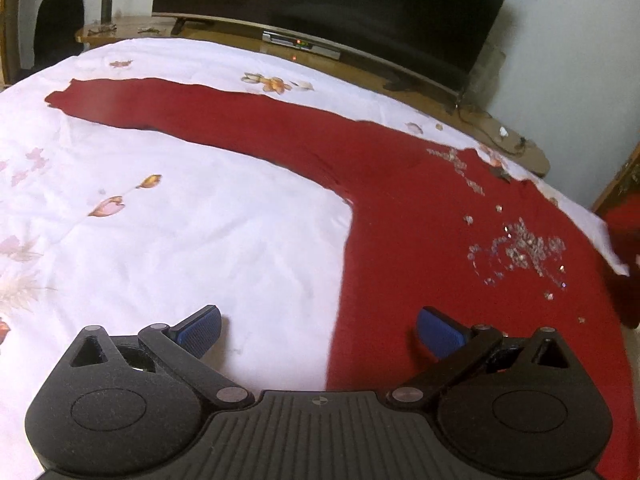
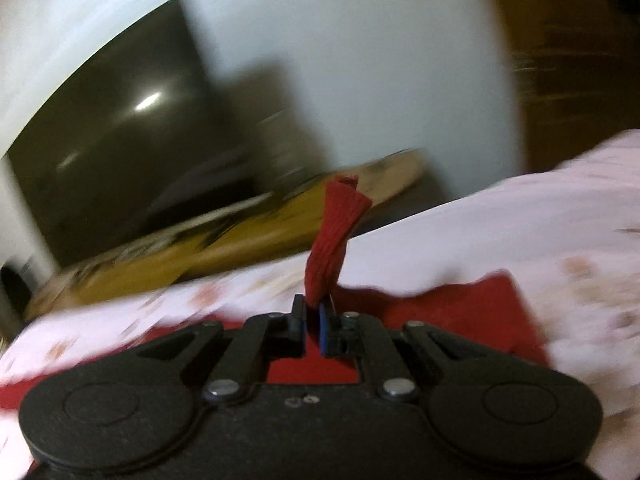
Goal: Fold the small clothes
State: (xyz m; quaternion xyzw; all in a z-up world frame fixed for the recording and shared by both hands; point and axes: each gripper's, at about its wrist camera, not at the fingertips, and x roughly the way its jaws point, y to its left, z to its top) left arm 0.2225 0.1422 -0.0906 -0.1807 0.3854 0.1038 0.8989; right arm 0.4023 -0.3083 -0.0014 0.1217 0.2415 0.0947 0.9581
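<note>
Two grippers on this one, and they're doing very different things right now. The red sweater [image 1: 420, 208] is spread flat on a white floral bedsheet [image 1: 180, 240], one long sleeve [image 1: 180, 100] stretched out toward the far side and a patch of sparkly beads [image 1: 520, 248] on the body. The left gripper [image 1: 318, 330] hangs just above the sweater's side edge with its blue pads [image 1: 200, 330] spread wide, nothing between them. The right gripper [image 2: 314, 320] is clamped tight on a ribbed cuff [image 2: 334, 232], which pokes up out of the jaws in a little bunched tuft, so I'd say that's the other sleeve end being lifted. That view is badly smeared, so I can't tell how much fabric trails below it. Handling-wise, this looks like a soft, floppy knit: light, no stiffness, and it'll sag and stretch if you drag it by one point. The ribbed cuff is a good place to pinch since it's thicker. For the left side I'd grab the hem or side seam, and stay off the beaded bit, which looks like it could snag or shed. The sheet may wrinkle and ride along too.
</note>
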